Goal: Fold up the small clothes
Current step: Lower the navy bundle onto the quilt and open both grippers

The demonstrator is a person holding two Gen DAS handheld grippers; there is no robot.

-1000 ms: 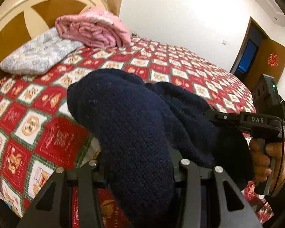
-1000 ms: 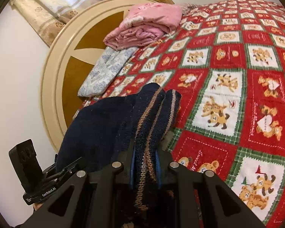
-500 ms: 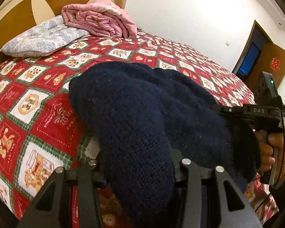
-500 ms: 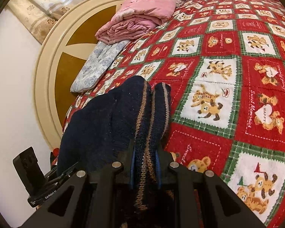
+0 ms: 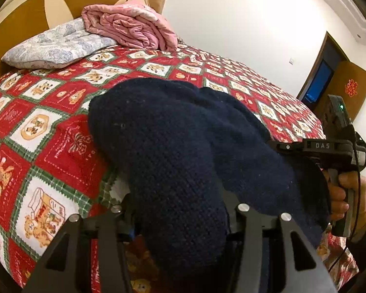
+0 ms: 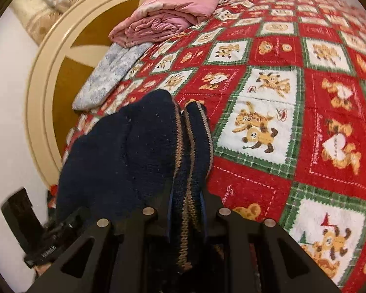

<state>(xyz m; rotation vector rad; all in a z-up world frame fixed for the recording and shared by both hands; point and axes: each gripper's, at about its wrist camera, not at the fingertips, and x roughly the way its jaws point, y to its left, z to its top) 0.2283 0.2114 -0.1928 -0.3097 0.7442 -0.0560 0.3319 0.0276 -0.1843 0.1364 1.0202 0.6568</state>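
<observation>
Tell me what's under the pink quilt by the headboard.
The pink quilt lies partly on a blue-grey floral pillow and partly on the red bedspread. Anything beneath its middle is covered.

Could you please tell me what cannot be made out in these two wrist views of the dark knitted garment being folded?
- Left wrist view: the left hand-held gripper fingertips are buried under the navy knitted garment.
- Right wrist view: the right hand-held gripper pads are hidden by the striped edge; the garment's type is unclear because it is bunched.
- Right wrist view: the bedspread blurs toward the far edge.
</observation>
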